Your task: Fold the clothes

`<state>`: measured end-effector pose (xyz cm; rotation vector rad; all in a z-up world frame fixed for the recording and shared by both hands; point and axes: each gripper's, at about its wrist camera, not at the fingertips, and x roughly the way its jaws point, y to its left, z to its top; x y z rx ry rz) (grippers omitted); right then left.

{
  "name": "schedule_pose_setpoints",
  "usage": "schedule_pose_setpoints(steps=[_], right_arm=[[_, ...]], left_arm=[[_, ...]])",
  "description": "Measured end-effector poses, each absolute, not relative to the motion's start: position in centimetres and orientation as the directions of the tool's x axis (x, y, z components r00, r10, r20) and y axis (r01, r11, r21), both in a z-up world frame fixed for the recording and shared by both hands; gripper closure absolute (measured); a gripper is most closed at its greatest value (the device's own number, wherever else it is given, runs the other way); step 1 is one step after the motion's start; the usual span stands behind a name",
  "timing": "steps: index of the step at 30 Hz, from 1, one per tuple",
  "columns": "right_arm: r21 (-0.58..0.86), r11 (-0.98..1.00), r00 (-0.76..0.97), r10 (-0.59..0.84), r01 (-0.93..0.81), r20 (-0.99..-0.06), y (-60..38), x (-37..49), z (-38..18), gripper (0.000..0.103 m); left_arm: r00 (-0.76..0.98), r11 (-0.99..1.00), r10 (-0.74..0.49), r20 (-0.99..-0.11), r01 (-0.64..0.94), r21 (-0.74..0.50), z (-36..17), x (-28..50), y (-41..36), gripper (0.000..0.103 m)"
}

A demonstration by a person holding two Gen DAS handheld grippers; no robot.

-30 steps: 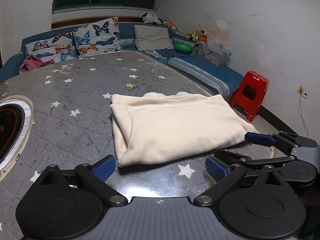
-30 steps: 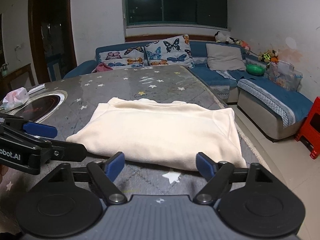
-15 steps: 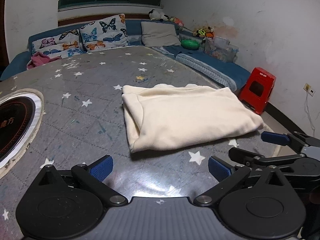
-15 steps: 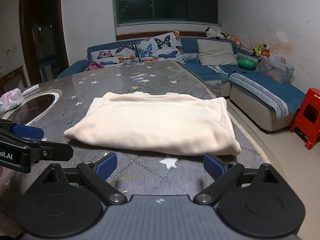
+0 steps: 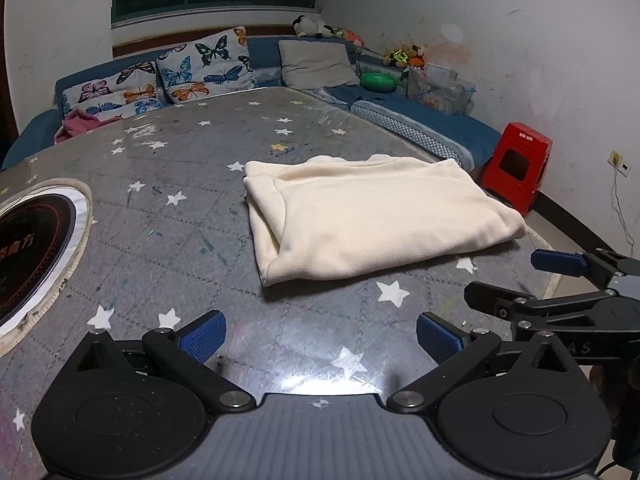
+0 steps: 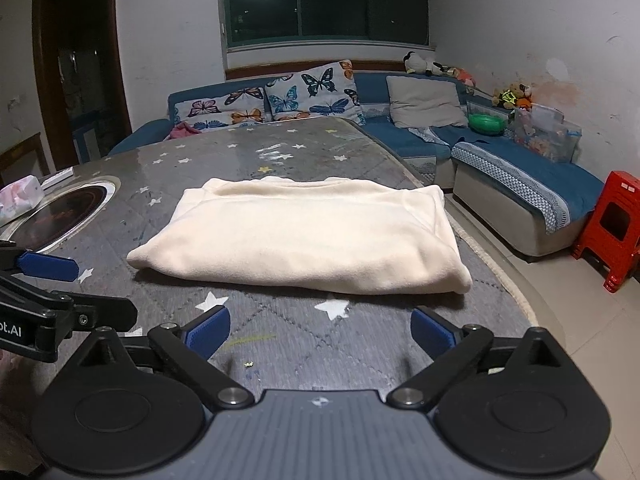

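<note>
A cream garment (image 5: 372,216) lies folded into a flat rectangle on the grey star-patterned table (image 5: 168,240); it also shows in the right wrist view (image 6: 308,236). My left gripper (image 5: 320,334) is open and empty, held back from the garment's near edge. My right gripper (image 6: 320,330) is open and empty, also short of the garment. The right gripper shows at the right of the left wrist view (image 5: 560,280), and the left gripper at the left of the right wrist view (image 6: 52,280).
A round induction hob (image 5: 32,240) is set into the table at the left. A tissue pack (image 6: 20,200) lies by it. A blue sofa (image 6: 500,176) with butterfly cushions wraps the far side. A red stool (image 5: 516,168) stands on the floor at the right.
Both grippers have drawn back from the folded garment and risen a little; it now lies farther from the fingertips. The garment itself has not moved.
</note>
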<state>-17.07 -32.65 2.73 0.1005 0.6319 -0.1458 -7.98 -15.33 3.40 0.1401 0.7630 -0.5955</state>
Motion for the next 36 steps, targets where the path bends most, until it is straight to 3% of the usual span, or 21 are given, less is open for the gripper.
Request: schedule_pose_setpoints(steps=[36], right_arm=[[0.044, 0.978, 0.794, -0.140, 0.205, -0.592, -32.11, -17.03, 2.72, 0.000]], left_arm=[[0.556, 0.828, -0.447, -0.701, 0.554, -0.088, 2.78, -8.40, -15.19, 0.000]])
